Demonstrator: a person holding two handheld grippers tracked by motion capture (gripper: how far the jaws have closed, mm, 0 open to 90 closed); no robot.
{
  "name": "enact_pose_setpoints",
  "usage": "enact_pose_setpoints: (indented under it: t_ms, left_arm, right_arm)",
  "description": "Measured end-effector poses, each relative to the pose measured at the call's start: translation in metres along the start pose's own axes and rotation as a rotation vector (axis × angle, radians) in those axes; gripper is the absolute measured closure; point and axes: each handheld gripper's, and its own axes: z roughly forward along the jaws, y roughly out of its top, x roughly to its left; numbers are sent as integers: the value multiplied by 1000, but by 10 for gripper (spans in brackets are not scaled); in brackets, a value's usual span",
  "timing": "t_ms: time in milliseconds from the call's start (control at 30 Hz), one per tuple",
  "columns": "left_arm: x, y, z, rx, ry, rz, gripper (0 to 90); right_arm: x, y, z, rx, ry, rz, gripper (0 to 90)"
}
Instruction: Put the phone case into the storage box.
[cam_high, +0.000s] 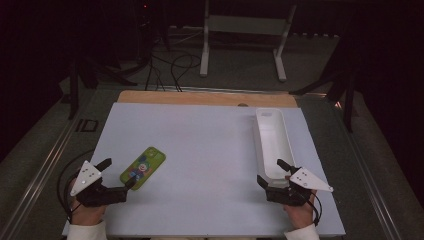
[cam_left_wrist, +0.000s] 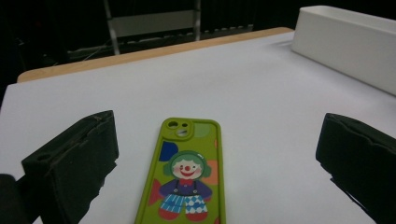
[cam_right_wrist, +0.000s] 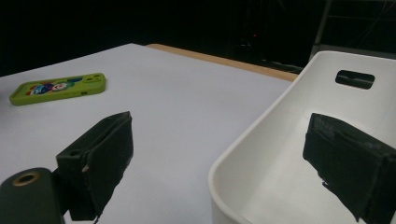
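Lying flat, phone case (cam_left_wrist: 186, 173) sits between open left claw (cam_left_wrist: 210, 158) jaws.

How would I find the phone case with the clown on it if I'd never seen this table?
Start at the white table top and go to its near left part, just ahead of the left gripper. There lies the flat lime-green phone case, with a cartoon clown; the long white plastic tray sits far right.

- A white sheet (cam_high: 210, 150) covers the wooden bench (cam_high: 200, 97).
- Beyond the bench stands a white metal frame (cam_high: 243, 30).
- Black cables (cam_high: 170, 67) trail across the floor.
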Motion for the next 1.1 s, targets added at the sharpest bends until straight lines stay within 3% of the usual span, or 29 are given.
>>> enact_pose_setpoints:
  t_ms: [500,667,800,967,1100]
  left_arm:
    - [0,11,17,148,1,55,0]
    - [-1,15,29,212,19,89,0]
    - [1,16,37,264,23,98,0]
    - [4,15,46,333,69,104,0]
    - [6,13,52,380,72,108,0]
  right_arm:
    - [0,-1,0,8,-22,7,85]
    - [0,-1,1,11,-23,5,84]
    - [0,-1,0,13,-29,8,85]
    - [0,-1,1,16,-30,8,84]
    - [0,-1,1,18,-29,4,85]
